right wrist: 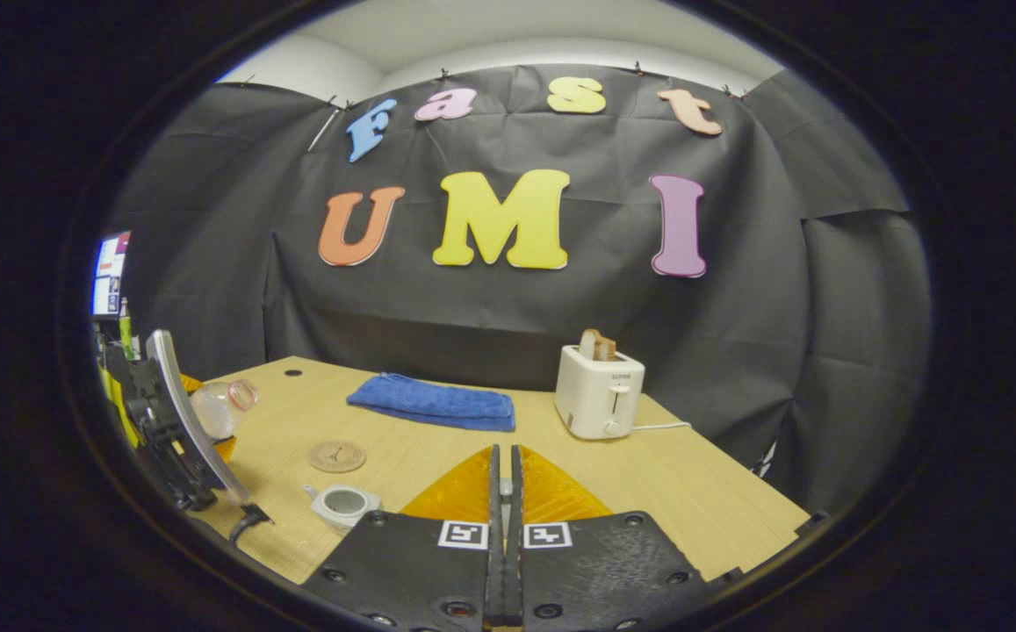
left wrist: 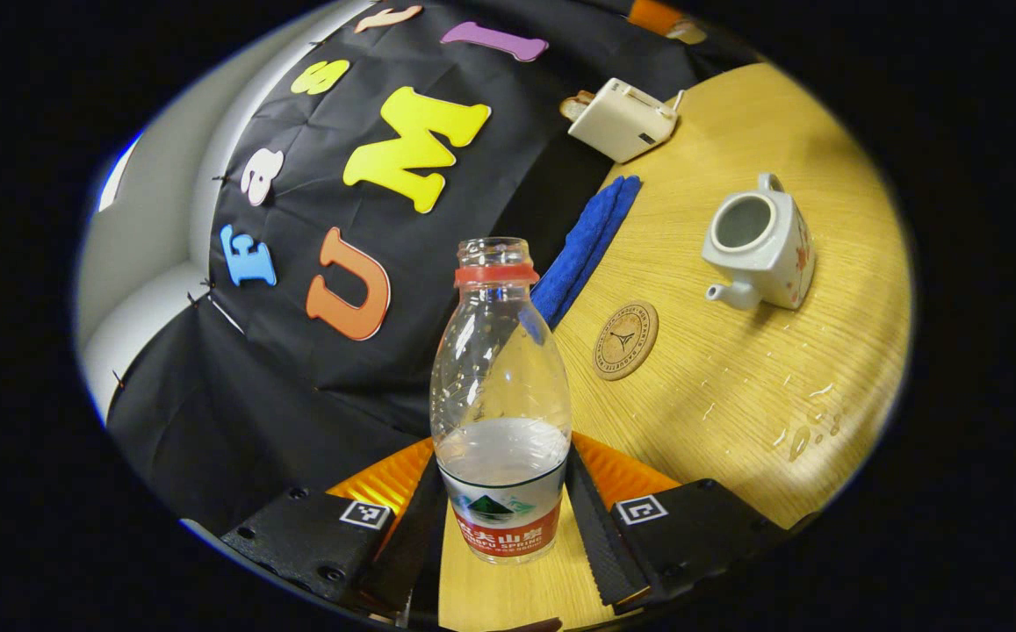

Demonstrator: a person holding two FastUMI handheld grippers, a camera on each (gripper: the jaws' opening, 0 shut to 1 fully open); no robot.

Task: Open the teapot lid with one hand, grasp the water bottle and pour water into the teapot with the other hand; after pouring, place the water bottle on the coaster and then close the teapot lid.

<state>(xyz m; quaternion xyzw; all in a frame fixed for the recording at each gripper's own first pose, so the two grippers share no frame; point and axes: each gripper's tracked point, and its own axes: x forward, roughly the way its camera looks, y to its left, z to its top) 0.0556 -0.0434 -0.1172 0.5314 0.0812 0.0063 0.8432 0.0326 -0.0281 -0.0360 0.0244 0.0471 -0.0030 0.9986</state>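
In the left gripper view the left gripper [left wrist: 500, 518] grasps the water bottle [left wrist: 500, 395] low on its body, one finger pressed against each side of the label. The bottle's base is cut off by the bottom of the frame. It has no cap and is about a third full. It fills the centre of the frame and hides part of the blue cloth [left wrist: 585, 247] behind its shoulder.

At right of centre the teapot [left wrist: 760, 244] stands on the wooden table [left wrist: 789, 123] with its mouth open; how much water it holds cannot be made out. The round coaster [left wrist: 625, 340] lies between bottle and teapot, apart from both. Small spilled drops [left wrist: 810, 430] dot the wood at lower right, near the table's edge. A toaster [left wrist: 622, 118] sits at the top, near the far edge.

In the right gripper view the right gripper [right wrist: 504, 491] has its fingers closed together at bottom centre. A small pale thing sits between them, too blurred to name, so whether it is the lid cannot be told. The teapot [right wrist: 342, 504] shows at lower left, partly cut off by the gripper body, near the front table [right wrist: 701, 491] edge. The coaster [right wrist: 337, 456] lies just behind it with bare wood around it. The bottle [right wrist: 219, 407] is at far left, tilted, its lower part hidden behind the left gripper [right wrist: 174, 421]. The cloth [right wrist: 434, 402] and toaster [right wrist: 599, 391] stand along the back edge, with open wood between them and the front.
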